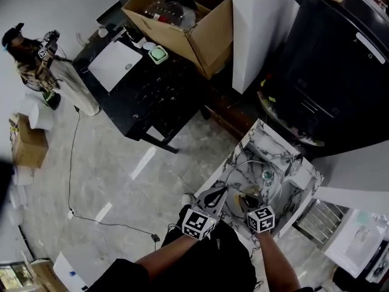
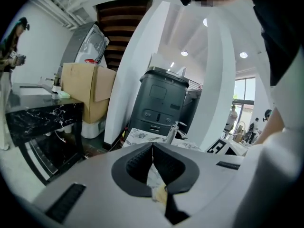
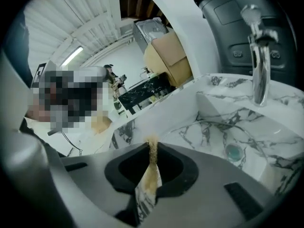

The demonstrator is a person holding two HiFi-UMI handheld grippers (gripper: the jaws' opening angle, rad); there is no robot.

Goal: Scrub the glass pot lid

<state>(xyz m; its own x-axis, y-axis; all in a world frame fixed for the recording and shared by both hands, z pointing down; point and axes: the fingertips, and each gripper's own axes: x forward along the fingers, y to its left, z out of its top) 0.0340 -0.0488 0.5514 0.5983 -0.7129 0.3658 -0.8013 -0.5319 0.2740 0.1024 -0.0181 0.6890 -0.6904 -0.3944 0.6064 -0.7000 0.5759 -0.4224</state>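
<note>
While the lid point(image 1: 270, 190) lies in the marble sink point(image 1: 262, 132), the right gripper point(image 3: 152, 148) hangs over its near edge, fingers clamped narrow on a tan pad point(image 3: 151, 175). Beside the lid's rim, the left gripper point(image 2: 153, 151) has its fingers pressed together.

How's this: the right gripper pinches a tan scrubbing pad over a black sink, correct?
Not quite: the sink is white marble, not black, as the right gripper view shows. The right gripper does pinch the tan scrubbing pad over it.
</note>
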